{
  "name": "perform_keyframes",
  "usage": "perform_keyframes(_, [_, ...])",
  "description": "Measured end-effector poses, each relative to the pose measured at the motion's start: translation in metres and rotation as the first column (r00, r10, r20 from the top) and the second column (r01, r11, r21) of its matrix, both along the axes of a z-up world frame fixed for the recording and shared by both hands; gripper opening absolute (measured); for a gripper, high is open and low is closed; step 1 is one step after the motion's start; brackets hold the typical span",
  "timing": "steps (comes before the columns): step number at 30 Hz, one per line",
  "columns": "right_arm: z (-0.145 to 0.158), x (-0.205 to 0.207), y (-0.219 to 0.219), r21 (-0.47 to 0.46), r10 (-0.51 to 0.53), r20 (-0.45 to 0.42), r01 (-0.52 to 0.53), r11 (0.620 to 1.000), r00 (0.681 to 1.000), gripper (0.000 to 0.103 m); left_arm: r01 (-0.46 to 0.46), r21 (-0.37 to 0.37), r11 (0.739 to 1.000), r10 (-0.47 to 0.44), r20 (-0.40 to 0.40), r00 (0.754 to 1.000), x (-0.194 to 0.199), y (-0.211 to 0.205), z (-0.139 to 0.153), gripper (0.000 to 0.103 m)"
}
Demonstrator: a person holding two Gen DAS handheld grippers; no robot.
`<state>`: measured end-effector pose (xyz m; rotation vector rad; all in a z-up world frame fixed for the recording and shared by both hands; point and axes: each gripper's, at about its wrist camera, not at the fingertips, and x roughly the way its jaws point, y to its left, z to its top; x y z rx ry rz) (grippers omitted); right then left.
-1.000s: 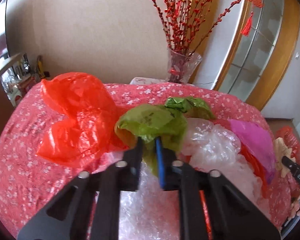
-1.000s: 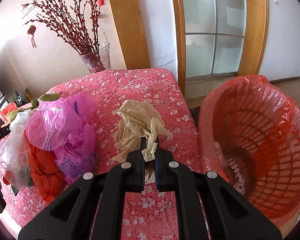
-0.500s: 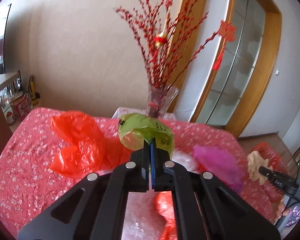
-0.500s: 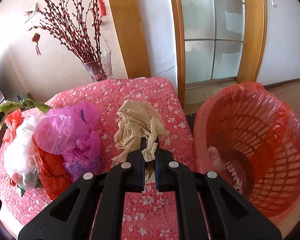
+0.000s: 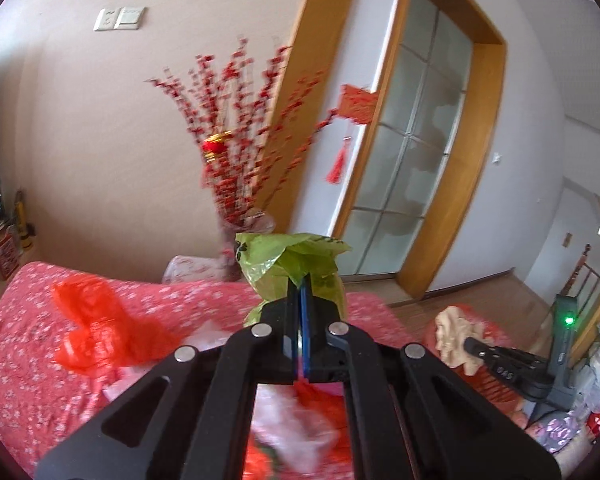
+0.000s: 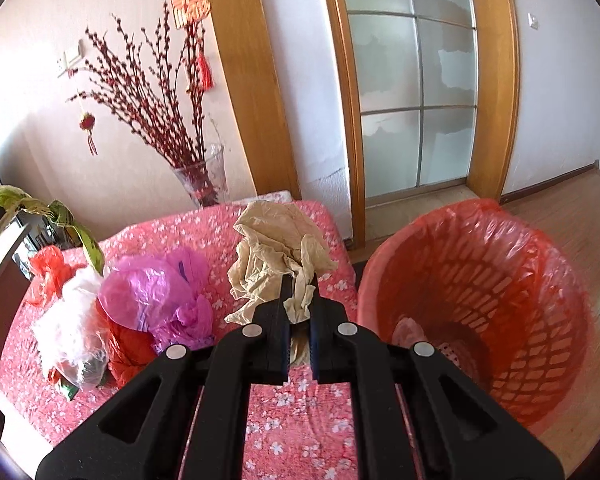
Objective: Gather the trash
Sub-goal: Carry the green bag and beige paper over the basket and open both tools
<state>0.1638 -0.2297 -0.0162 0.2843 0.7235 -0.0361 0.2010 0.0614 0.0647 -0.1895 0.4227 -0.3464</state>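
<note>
My left gripper (image 5: 300, 292) is shut on a green plastic bag (image 5: 288, 264) and holds it well above the table; the bag also shows at the far left of the right wrist view (image 6: 40, 212). My right gripper (image 6: 300, 292) is shut on a beige plastic bag (image 6: 276, 252), lifted off the table just left of the red basket (image 6: 476, 312) lined with a red bag. The beige bag and right gripper show in the left wrist view (image 5: 456, 332). On the table lie a pink bag (image 6: 156, 296), a white bag (image 6: 68, 332) and red bags (image 5: 96, 328).
The table has a red flowered cloth (image 6: 300, 420). A glass vase with red branches (image 6: 204, 180) stands at the table's far edge. The basket stands on the wooden floor right of the table, with some trash at its bottom (image 6: 412, 332). A glass door is behind.
My left gripper has closed on the green bag and lifted it high off the pile. My right gripper has raised the beige bag a little, still beside the basket.
</note>
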Motion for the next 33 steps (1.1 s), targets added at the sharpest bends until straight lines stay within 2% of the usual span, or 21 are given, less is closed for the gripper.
perform_keyframes(6, [0.013,-0.014,-0.021,-0.001,-0.039,0.033,0.039,0.999,0.999,0.008,0.103,-0.030,0.994,-0.102,0.036,0.994,-0.009,-0.047,0.018,0.003])
perform_keyframes(12, [0.019,-0.031,-0.050,-0.009,-0.106,0.050,0.107,0.994,0.993,0.008,0.218,-0.046,0.975,-0.217,0.029,0.976,-0.011,-0.108,0.016,0.003])
perform_keyframes(22, [0.020,-0.064,-0.111,-0.023,-0.254,0.054,0.256,0.966,0.966,0.008,0.380,-0.066,0.923,-0.382,-0.022,0.924,-0.013,-0.194,-0.008,0.003])
perform_keyframes(28, [0.021,-0.075,-0.133,-0.019,-0.306,0.060,0.308,0.951,0.950,0.008,0.440,-0.069,0.895,-0.444,-0.054,0.894,-0.012,-0.234,-0.025,0.003])
perform_keyframes(33, [0.023,-0.080,-0.143,-0.017,-0.322,0.072,0.324,0.946,0.944,0.008,0.466,-0.066,0.882,-0.470,-0.082,0.879,-0.011,-0.259,-0.039,0.003])
